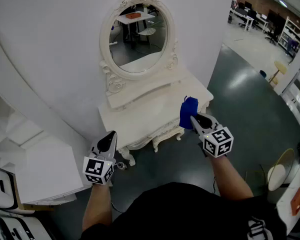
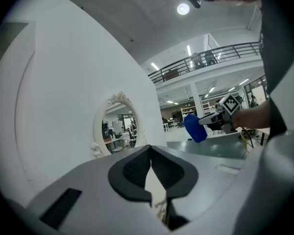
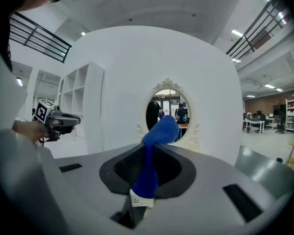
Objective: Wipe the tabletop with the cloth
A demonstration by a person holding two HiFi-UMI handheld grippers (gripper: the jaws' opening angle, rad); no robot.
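Observation:
A white dressing table (image 1: 142, 113) with an oval mirror (image 1: 138, 36) stands against the white wall. My right gripper (image 1: 194, 118) is shut on a blue cloth (image 1: 188, 111), held in the air above the tabletop's right front corner. In the right gripper view the blue cloth (image 3: 154, 148) is pinched between the jaws and bunches up past them. My left gripper (image 1: 110, 137) hovers off the table's left front corner, shut with nothing in it. The left gripper view shows its jaws pressed together, with the blue cloth (image 2: 195, 128) and right gripper (image 2: 216, 117) off to the right.
A white shelf unit (image 1: 37, 159) stands to the left of the table. Dark floor (image 1: 240, 104) stretches to the right, with a round pale stool (image 1: 279, 170) at the right edge. The table's carved legs (image 1: 159, 143) are below its front edge.

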